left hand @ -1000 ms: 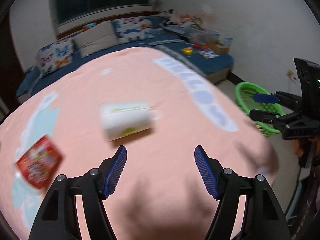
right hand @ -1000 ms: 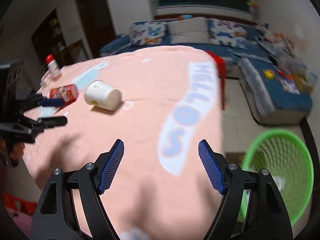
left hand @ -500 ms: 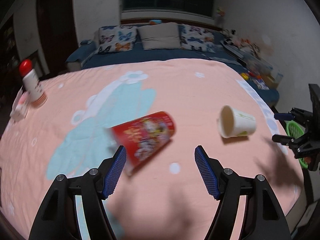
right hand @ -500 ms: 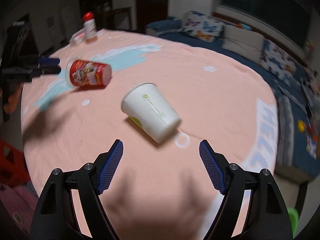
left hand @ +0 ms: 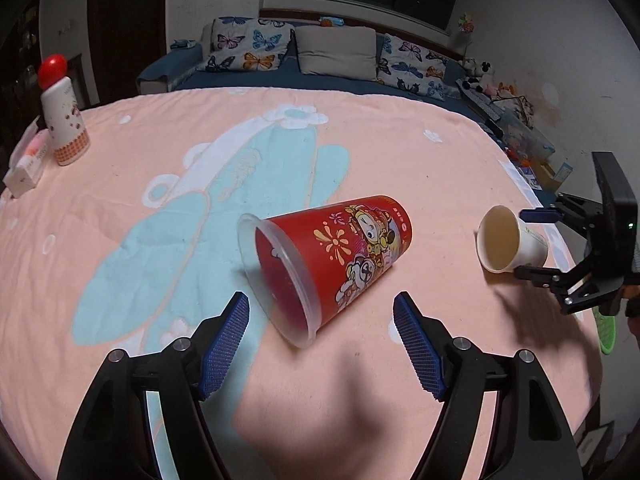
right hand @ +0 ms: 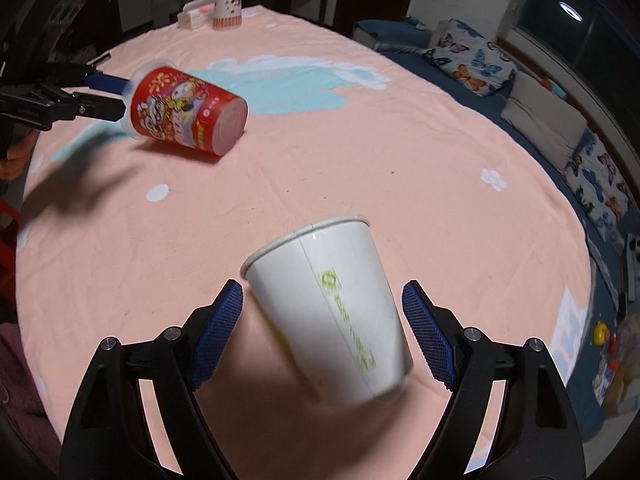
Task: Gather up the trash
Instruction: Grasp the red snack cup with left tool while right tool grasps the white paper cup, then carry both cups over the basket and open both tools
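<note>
Red cup (left hand: 340, 252): 1 | white paper cup (right hand: 332, 308): 1 | left gripper (left hand: 320, 344), right gripper (right hand: 320, 332): jaws apart, empty

- A pink tablecloth (left hand: 400, 152) with a pale blue and white pattern is spread over the table.
- A white bottle (left hand: 62, 116) with a red cap is stood upright near the far edge.
- A small white box (left hand: 26, 164) is laid just beside it.
- Butterfly-print cushions (left hand: 248, 46) and a grey pillow (left hand: 338, 54) are propped on a dark blue sofa (left hand: 168, 76).
</note>
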`<control>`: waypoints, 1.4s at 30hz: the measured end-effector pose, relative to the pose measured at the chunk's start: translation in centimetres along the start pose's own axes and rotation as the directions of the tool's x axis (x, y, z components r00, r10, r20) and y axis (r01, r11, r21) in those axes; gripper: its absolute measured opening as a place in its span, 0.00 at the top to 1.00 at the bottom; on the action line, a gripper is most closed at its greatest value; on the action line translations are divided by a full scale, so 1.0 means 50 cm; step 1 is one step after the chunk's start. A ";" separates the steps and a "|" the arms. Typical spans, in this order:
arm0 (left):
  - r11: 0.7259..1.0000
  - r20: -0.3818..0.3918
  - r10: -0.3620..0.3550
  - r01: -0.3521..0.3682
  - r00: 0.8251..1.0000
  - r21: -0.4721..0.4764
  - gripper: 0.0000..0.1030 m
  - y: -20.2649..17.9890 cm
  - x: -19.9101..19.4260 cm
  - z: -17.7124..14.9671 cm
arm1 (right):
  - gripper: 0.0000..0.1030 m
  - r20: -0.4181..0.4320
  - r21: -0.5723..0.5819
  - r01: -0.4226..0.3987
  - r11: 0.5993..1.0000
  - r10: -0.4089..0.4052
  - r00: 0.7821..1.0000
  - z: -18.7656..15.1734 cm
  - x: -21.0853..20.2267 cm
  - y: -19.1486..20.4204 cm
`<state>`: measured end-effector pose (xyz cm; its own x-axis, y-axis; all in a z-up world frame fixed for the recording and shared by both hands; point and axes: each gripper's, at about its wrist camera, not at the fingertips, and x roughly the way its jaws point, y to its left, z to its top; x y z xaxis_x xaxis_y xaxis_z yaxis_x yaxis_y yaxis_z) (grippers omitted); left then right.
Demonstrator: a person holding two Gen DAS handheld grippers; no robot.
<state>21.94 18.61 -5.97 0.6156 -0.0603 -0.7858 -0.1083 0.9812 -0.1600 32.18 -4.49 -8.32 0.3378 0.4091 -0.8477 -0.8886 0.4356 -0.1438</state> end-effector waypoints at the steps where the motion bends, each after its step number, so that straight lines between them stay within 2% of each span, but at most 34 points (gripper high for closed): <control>1: 1.000 0.001 -0.004 0.004 1.000 0.001 0.30 -0.001 0.004 0.003 | 0.21 -0.007 -0.009 0.000 1.000 0.000 1.000 0.003 0.008 0.001; 5: 0.999 -0.003 -0.048 0.048 0.999 0.004 0.34 -0.002 0.027 0.010 | 0.21 -0.026 -0.043 0.004 0.999 -0.005 1.000 0.008 0.031 0.005; 10: 0.997 -0.023 -0.082 0.082 0.996 -0.001 0.52 -0.005 0.057 0.018 | 0.21 -0.044 -0.051 0.005 0.999 -0.007 0.999 0.015 0.054 0.004; 13: 0.995 -0.021 -0.102 0.102 0.995 -0.006 0.57 -0.005 0.069 0.016 | 0.22 -0.050 -0.051 0.011 0.999 -0.013 0.999 0.018 0.064 0.003; 17: 0.991 0.002 -0.131 0.131 0.991 -0.017 0.70 -0.007 0.069 0.019 | 0.26 -0.053 -0.038 0.022 0.999 -0.024 0.998 0.016 0.070 0.004; 21: 0.989 0.017 -0.146 0.146 0.989 0.003 0.94 -0.017 0.067 0.016 | 0.27 -0.043 -0.002 0.032 0.999 -0.032 0.999 0.012 0.061 0.004; 25: 0.993 0.040 -0.119 0.118 0.992 0.026 0.95 -0.032 0.056 0.014 | 0.28 -0.025 0.054 0.026 0.998 -0.025 0.999 0.002 0.042 0.006; 30: 0.990 0.059 -0.131 0.128 0.990 0.053 0.95 -0.058 0.028 0.014 | 0.29 -0.003 0.131 0.037 0.991 -0.037 0.999 -0.021 0.003 0.011; 32: 0.986 0.063 -0.152 0.147 0.986 0.080 0.95 -0.084 0.014 0.013 | 0.33 0.003 0.164 0.044 0.985 -0.046 0.999 -0.034 -0.016 0.013; 35: 0.978 0.075 -0.182 0.173 0.980 0.114 0.95 -0.121 -0.005 0.013 | 0.33 0.027 0.229 0.040 0.973 -0.047 0.999 -0.068 -0.055 0.011; 42: 0.947 0.081 -0.266 0.244 0.961 0.211 0.95 -0.240 -0.035 0.016 | 0.33 0.050 0.351 0.092 0.932 -0.116 0.992 -0.156 -0.147 -0.004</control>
<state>22.80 7.09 -2.21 0.6836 -0.3037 -0.6636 0.2125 0.9527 -0.2172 27.43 -13.86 -6.04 0.4540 0.3952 -0.7986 -0.6882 0.7247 -0.0326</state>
